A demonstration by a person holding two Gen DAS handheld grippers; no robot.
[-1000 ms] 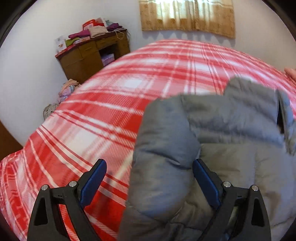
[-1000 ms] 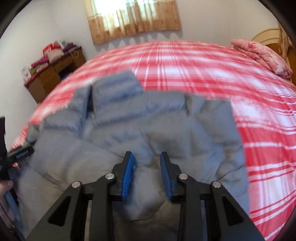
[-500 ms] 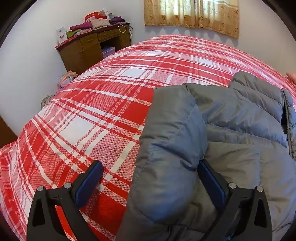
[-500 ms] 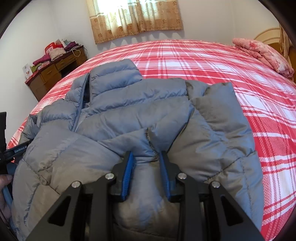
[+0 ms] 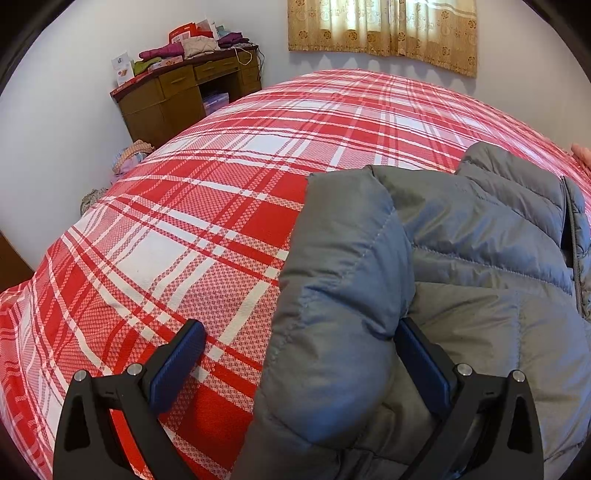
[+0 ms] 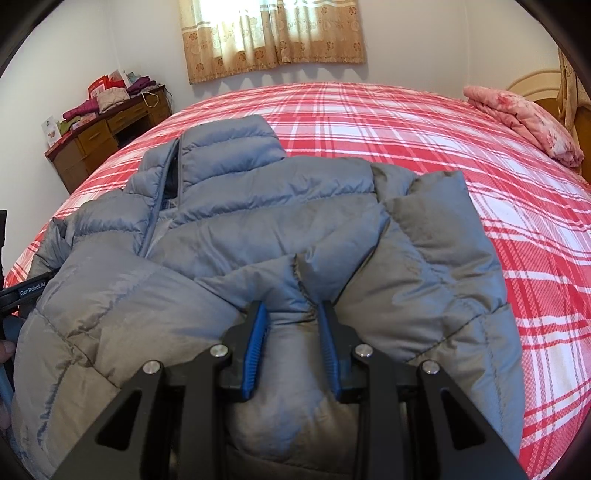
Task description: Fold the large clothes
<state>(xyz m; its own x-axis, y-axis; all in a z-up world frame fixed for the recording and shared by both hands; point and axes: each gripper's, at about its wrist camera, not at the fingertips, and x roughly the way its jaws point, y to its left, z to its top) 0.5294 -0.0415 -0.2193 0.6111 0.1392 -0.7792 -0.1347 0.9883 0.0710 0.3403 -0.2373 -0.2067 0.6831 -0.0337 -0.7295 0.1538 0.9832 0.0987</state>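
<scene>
— Right gripper (image 6: 291,332) first: its blue pads are drawn in narrow and pinch a puffy fold of the grey down jacket (image 6: 258,236). The fabric bulges between them and hides the inner faces of the pads.

— And the left gripper (image 5: 303,358)?

— Spread wide. Its outer finger hangs over the bare plaid bedspread (image 5: 184,221); the inner finger is half buried behind a folded-over sleeve (image 5: 343,277), so I can't tell whether that pad touches cloth. The sleeve lies between the fingers, unpinched.

— Where does the jacket lie?

— On the near part of the bed, collar pointing toward the curtained window (image 6: 273,33), zip partly open. Its hem is cut off by the lower edge in both views, under the gripper bodies.

— Anything else partly seen?

— At the left border of the right wrist view, a sliver of the other tool and a fingertip, too cropped to read. A pink folded quilt (image 6: 524,118) sits at the far right; the cluttered wooden desk (image 5: 184,92) stands by the wall.
</scene>
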